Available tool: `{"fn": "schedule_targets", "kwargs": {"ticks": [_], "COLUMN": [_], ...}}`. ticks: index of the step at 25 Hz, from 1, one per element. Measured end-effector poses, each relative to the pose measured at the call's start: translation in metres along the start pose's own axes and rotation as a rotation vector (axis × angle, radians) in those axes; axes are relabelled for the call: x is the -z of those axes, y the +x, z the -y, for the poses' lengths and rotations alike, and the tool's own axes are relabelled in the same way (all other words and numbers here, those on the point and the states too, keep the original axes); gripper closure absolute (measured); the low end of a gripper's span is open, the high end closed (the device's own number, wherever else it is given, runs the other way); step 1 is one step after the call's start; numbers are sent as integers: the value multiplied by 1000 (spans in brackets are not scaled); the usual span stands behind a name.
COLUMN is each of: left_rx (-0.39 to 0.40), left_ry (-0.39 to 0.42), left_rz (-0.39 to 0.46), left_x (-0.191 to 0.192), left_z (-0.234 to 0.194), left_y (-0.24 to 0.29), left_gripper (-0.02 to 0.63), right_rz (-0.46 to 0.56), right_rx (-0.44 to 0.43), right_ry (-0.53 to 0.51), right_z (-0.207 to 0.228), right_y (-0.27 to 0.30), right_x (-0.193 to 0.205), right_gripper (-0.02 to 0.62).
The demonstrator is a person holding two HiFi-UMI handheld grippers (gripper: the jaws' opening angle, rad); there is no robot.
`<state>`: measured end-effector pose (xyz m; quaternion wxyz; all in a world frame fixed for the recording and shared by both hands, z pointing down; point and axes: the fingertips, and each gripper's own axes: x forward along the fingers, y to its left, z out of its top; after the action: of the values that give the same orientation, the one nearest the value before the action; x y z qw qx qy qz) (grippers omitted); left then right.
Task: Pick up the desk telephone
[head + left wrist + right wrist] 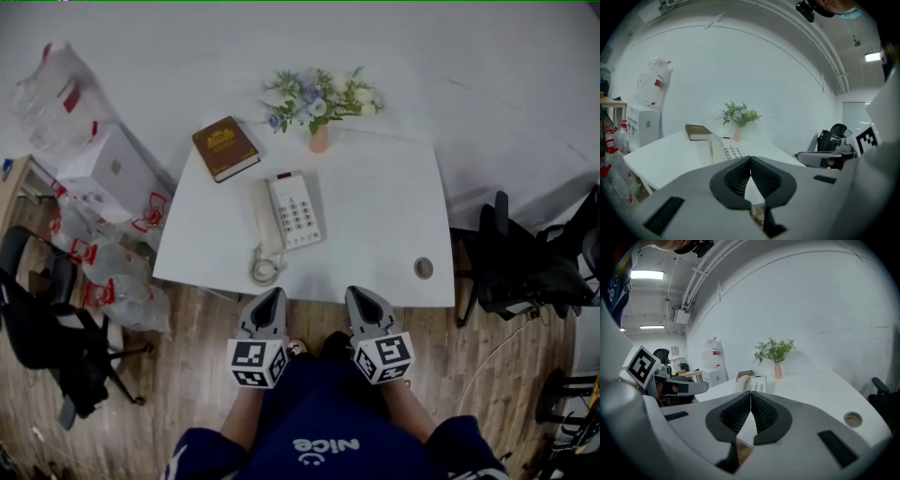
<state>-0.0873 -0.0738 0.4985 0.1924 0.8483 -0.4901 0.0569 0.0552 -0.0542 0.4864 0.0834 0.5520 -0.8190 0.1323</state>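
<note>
The desk telephone (289, 214) lies flat on the white worktop (384, 216), straight ahead of the left tool (271, 294) and ahead and to the left of the right tool (360, 293). Its long axis runs away from the tools, with the far end leaning slightly left. The handset lies along its left side, the keypad is on the right, and the coiled cord (264, 272) is bunched at the near end, just ahead of the left tool. Both tools sit by the worktop's near edge with their jaws pressed together on nothing. In each gripper view the tool's own body hides the telephone's near end and the cord. The key markings are too small to read.
</note>
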Motion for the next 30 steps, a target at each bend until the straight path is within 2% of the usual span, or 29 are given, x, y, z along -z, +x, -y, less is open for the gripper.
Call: {"fn": "schedule_targets", "kwargs": {"ticks": [6,14,19,24,30], "left_rx": [-56,-145,-176,-198,-170], "left_ry": [-41,-69,-88,-185,-314], "left_rz": [-12,-47,-72,-93,-128], "left_x": [-1,-11,-13,-17,-12], "left_z": [-19,-39,-52,-76,-87], "left_y": [18,47,63,84,106], "left_gripper": [589,589,589,589,588], "right_rz": [-22,-54,-65,-89,-177], "right_rx": [-25,-133,-155,-160,-209], "right_ry": [-1,-7,0,-13,63], "right_z": [17,39,52,68,81], "right_y": [31,89,118,143,174], "right_x": [-6,-21,-25,-35,-29], "right_gripper": [572,572,572,572,571]}}
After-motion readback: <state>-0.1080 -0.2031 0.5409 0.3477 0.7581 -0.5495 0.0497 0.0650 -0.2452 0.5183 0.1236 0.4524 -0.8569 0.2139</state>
